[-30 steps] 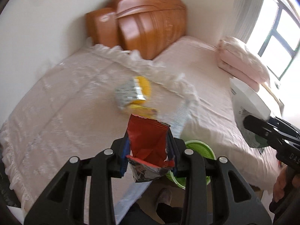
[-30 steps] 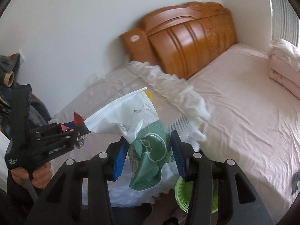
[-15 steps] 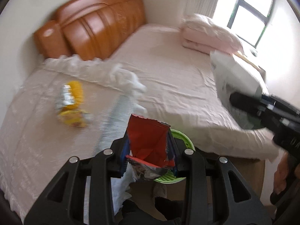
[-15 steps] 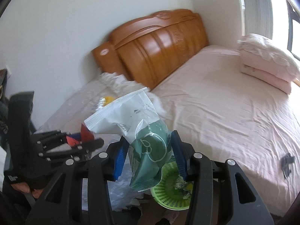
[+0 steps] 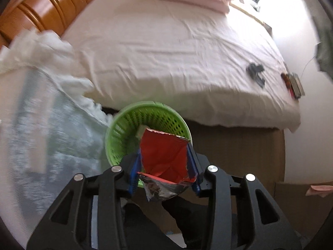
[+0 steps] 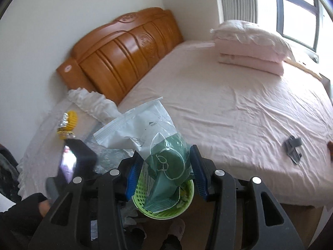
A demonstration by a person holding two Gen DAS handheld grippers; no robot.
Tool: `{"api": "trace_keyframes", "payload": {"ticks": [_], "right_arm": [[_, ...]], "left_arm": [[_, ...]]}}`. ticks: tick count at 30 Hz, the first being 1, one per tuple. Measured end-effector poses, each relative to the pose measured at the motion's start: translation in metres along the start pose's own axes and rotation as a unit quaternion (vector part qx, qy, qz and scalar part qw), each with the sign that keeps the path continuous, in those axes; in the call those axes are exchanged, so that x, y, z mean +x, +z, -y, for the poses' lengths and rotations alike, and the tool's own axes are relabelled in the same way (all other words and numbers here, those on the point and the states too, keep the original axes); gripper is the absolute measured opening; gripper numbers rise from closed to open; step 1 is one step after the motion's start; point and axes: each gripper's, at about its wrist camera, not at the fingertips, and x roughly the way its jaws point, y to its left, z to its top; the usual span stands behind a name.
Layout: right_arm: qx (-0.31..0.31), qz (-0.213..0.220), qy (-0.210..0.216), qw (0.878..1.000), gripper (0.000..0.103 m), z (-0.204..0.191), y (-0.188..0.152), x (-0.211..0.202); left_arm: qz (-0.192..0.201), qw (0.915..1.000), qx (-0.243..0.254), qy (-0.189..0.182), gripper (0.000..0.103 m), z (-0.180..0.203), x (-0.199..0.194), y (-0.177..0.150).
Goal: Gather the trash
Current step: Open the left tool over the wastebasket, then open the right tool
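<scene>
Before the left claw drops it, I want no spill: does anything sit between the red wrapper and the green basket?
Nothing visible: the red wrapper, between the left claw's just-opening jaws, hangs over the green basket, its mouth uncovered.

1. Red wrapper (image 5: 164, 156), silvery at its crumpled lower end, between blue pads (image 5: 192, 164) on black tongs (image 5: 164, 166).
2. Lime-green basket (image 5: 124, 129), perforated all over its wall.
3. White-and-dark-green bag (image 6: 164, 156) with a white outline drawing.
4. Pale pink bed sheet (image 6: 229, 104), pink folded bedding (image 6: 249, 48).
5. Orange-brown wooden headboard (image 6: 124, 48) with carved grooves.
6. Yellow-and-silver wrapper (image 6: 67, 123) on white lace cloth (image 6: 41, 145).
</scene>
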Motion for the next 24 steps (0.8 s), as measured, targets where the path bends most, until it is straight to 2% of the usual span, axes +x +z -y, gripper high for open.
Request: {"api": "trace_keyframes", "payload": {"ticks": [1,3,4,9,13,18,24], "right_arm": [[0.002,-0.001,-0.001,1.0,0.047,0.001,-0.002,0.001],[0.004,-0.003,0.0,1.0,0.047,0.003,-0.005,0.002],[0.005,-0.004,0.0,1.0,0.047,0.003,-0.006,0.002],[0.006,-0.01,0.002,1.0,0.047,0.003,-0.009,0.004],[0.006,-0.012,0.008,1.0,0.047,0.001,-0.009,0.007],[-0.001,-0.016,0.015,1.0,0.047,-0.005,-0.009,0.013],[-0.001,-0.029,0.027,0.999,0.047,-0.008,-0.01,0.027]], "left_arm": [[-0.014,0.9999,-0.001,0.0,0.046,0.001,0.012,-0.002],[-0.028,0.9996,-0.002,0.003,0.065,0.002,0.027,-0.004],[-0.031,0.9995,-0.004,0.006,0.069,0.002,0.032,-0.006],[-0.016,0.9995,-0.018,0.021,0.09,0.002,0.023,-0.008],[0.018,0.999,-0.026,0.031,0.095,-0.002,-0.005,-0.003],[0.053,0.9968,-0.034,0.049,0.095,-0.006,-0.039,0.001],[0.123,0.9886,-0.057,0.066,0.095,-0.014,-0.097,0.0]]}}
